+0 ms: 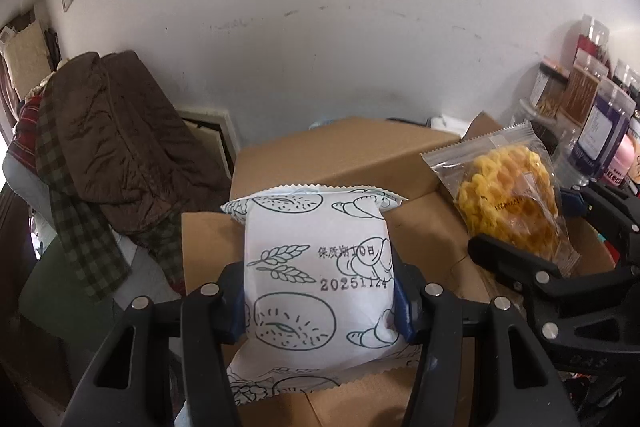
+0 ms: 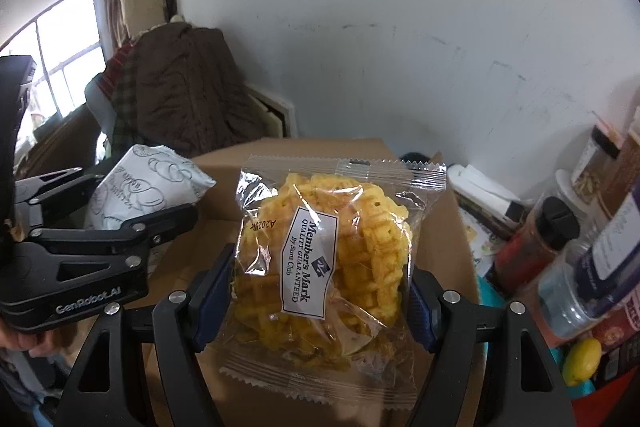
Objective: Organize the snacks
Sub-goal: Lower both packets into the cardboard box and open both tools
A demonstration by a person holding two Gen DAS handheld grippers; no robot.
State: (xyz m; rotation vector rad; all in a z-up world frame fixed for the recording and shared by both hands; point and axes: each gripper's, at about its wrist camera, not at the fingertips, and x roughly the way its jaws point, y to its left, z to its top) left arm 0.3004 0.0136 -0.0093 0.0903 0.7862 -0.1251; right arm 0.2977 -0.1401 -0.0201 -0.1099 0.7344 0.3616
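Upright lengthwise, white bread packet (image 1: 320, 275) and waffle-snack packet (image 2: 324, 263) sit clamped in each gripper's fingers.

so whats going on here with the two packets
A person is sorting snacks with a hand-held gripper in each hand. The left hand-held gripper is clamped on a white bread packet printed with green bread drawings, and the right hand-held gripper is clamped on a clear packet of yellow lattice crackers. Both packets are held up side by side over brown cardboard boxes. Jars and bottles crowd the right side, and neither packet has been set down yet.
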